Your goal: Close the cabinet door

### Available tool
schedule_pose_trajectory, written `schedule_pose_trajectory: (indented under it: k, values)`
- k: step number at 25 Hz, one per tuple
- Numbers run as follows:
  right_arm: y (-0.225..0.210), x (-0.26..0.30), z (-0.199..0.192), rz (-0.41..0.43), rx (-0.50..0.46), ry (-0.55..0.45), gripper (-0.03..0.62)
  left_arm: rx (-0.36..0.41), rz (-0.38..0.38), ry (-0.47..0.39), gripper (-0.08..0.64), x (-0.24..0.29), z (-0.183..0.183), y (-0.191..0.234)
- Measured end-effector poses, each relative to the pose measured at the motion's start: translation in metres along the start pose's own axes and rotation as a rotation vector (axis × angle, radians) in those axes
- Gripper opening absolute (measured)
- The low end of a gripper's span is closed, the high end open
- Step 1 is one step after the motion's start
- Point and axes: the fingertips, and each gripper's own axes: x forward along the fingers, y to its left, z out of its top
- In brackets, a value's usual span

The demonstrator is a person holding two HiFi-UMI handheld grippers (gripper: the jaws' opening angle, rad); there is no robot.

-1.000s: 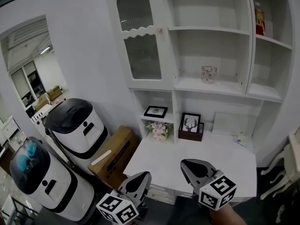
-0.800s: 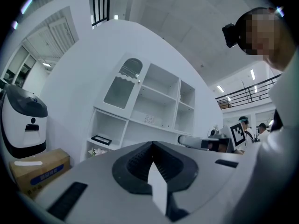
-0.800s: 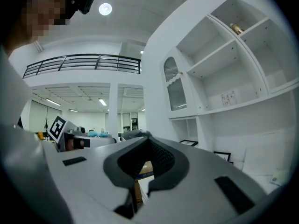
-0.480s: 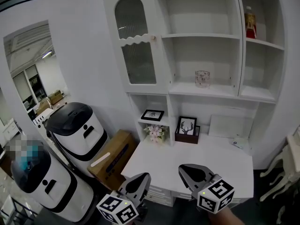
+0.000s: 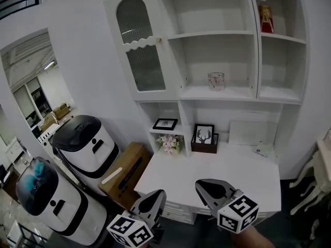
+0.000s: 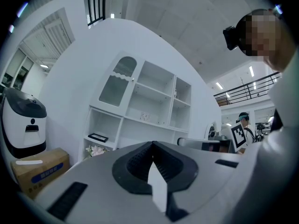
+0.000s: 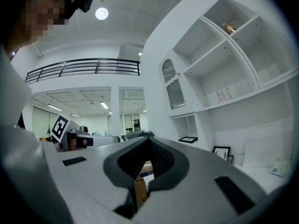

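The white cabinet's arched glass door [image 5: 140, 50] stands swung open at the upper left of the shelving, with its small knob [image 5: 159, 39] on the inner edge. It also shows far off as the door [image 6: 116, 80] in the left gripper view and the door [image 7: 172, 90] in the right gripper view. My left gripper [image 5: 158, 195] and right gripper [image 5: 203, 184] are low in the head view, in front of the desk and well short of the door. Both are shut and hold nothing. The left gripper [image 6: 152, 143] and right gripper [image 7: 148, 139] point level.
A glass cup [image 5: 215, 80] and a red bottle [image 5: 265, 9] stand on shelves. Picture frames [image 5: 204, 134] and flowers [image 5: 169, 142] sit above the white desk [image 5: 248, 174]. A cardboard box [image 5: 124, 172] and two white-and-black machines [image 5: 85, 143] stand at the left.
The cabinet has slid leftward in the head view as the person moved. Both grippers stay shut near the bottom edge. The door stands at the same angle.
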Motion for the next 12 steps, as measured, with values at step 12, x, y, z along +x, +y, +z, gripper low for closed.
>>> schedule_pose_trajectory:
  k: [12]
  values:
    - [0.007,-0.012,0.005,0.024,-0.001,-0.017,0.005,0.027,-0.007,0.009,0.006,-0.009,0.001,-0.020]
